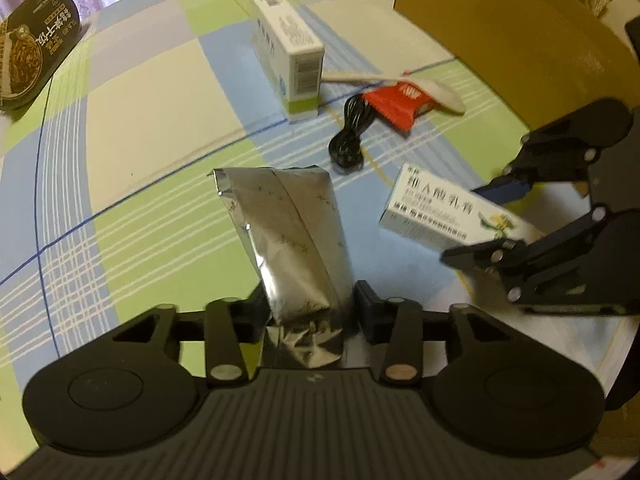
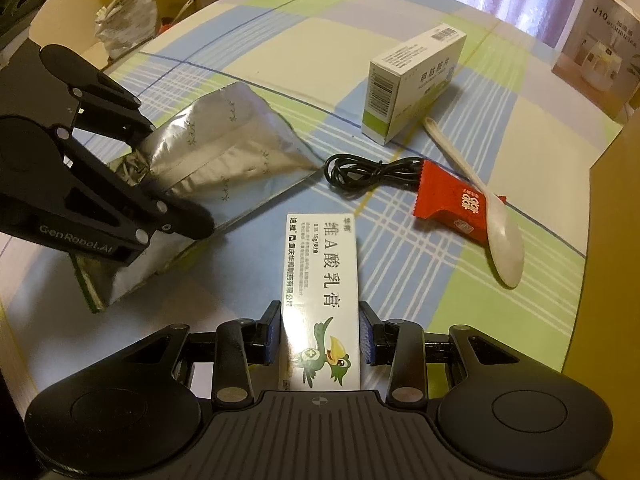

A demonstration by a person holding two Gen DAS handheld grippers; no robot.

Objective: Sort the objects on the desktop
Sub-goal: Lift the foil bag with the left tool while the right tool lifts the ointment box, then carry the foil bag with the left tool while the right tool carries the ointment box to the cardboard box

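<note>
My left gripper (image 1: pixel 312 316) is shut on the lower end of a silver foil pouch (image 1: pixel 288 232), which sticks out forward over the checked tablecloth (image 1: pixel 152 112). In the right wrist view the left gripper (image 2: pixel 172 176) and the foil pouch (image 2: pixel 224 148) appear at the left. My right gripper (image 2: pixel 320 336) is shut on a white ointment box (image 2: pixel 320 280) with a green bird printed on it, its blue pads against the box's long sides. From the left wrist camera, the right gripper (image 1: pixel 468 226) and that ointment box (image 1: pixel 452 212) are at the right.
On the cloth ahead lie a white-and-green medicine box (image 2: pixel 412 80), a coiled black cable (image 2: pixel 368 172), a red candy wrapper (image 2: pixel 452 208) and a white spoon (image 2: pixel 500 232). A cardboard box (image 1: pixel 520 32) stands at the right. A dark food bowl (image 1: pixel 28 48) sits far off.
</note>
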